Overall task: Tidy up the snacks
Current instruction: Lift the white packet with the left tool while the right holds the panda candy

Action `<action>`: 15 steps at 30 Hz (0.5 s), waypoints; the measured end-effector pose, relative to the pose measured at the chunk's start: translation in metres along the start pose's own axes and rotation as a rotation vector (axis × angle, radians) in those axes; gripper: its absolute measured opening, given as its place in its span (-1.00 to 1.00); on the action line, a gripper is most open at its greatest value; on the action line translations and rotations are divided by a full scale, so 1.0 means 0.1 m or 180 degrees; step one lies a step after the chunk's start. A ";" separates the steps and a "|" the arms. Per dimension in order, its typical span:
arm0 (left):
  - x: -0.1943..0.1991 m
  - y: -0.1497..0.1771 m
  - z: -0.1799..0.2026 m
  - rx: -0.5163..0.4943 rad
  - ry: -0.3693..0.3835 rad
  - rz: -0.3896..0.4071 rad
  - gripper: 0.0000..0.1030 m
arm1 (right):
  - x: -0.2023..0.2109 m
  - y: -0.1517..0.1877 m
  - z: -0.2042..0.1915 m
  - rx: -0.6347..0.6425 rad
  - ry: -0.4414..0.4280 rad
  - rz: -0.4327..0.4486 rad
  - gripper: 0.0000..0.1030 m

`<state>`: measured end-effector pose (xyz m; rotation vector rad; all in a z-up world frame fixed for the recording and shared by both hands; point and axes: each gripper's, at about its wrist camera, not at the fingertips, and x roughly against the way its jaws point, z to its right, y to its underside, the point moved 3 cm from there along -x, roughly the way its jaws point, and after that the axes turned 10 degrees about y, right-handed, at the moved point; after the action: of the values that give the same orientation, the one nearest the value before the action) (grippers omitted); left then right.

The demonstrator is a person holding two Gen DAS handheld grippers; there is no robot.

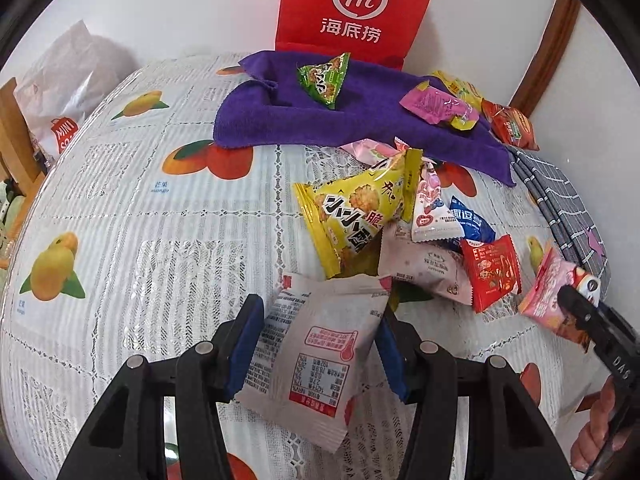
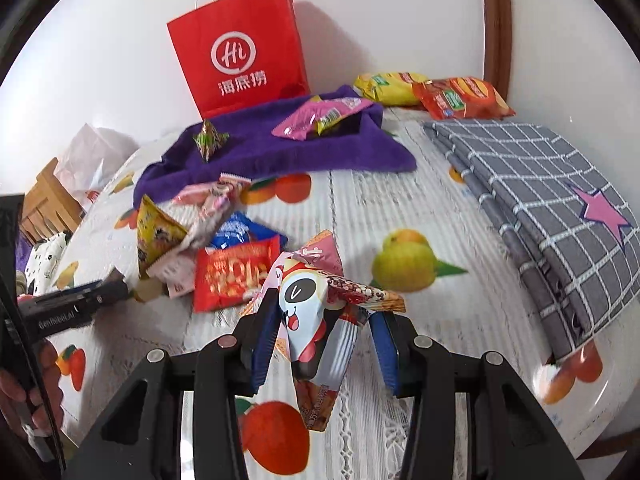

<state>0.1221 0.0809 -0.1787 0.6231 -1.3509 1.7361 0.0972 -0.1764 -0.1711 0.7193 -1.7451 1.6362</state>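
The left gripper point(image 1: 320, 344) clamps a pale pink printed snack packet point(image 1: 320, 360) above the worktop point(image 1: 140, 280); the right gripper point(image 2: 324, 344) seemingly pinches a panda-faced pink pouch point(image 2: 308, 312), whose slack foil could slip loose.

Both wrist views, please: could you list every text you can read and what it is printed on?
"Hi" and "海底捞": red paper bag.
"芒果 mango": tablecloth, under a printed fruit.
"MINI SO", cut off: white plastic bag.
"小小", "脆": yellow snack packet.
"GenRobot.AI": left gripper, seen from the right wrist.
Nutrition table on the pale packet in the left gripper: too small and upside down.
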 end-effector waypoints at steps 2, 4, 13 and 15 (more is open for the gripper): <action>0.01 0.00 -0.02 -0.0009 -0.0036 -0.0017 0.15 | -0.03 0.03 0.01 0.0000 0.0005 -0.0044 -0.14; 0.01 0.02 -0.03 -0.0030 -0.0061 -0.0030 0.26 | -0.07 0.05 0.01 0.0000 0.0016 -0.0082 -0.14; -0.07 0.11 -0.06 -0.0204 -0.0275 -0.0085 0.58 | -0.12 0.05 0.00 0.0024 0.0054 -0.0091 -0.13; -0.08 0.11 -0.05 -0.0224 -0.0306 -0.0089 0.59 | -0.13 0.05 0.01 0.0014 0.0049 -0.0095 -0.11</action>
<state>0.1180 0.0826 -0.1928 0.6903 -1.4563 1.6472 0.1020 -0.1771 -0.1847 0.7296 -1.7126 1.6220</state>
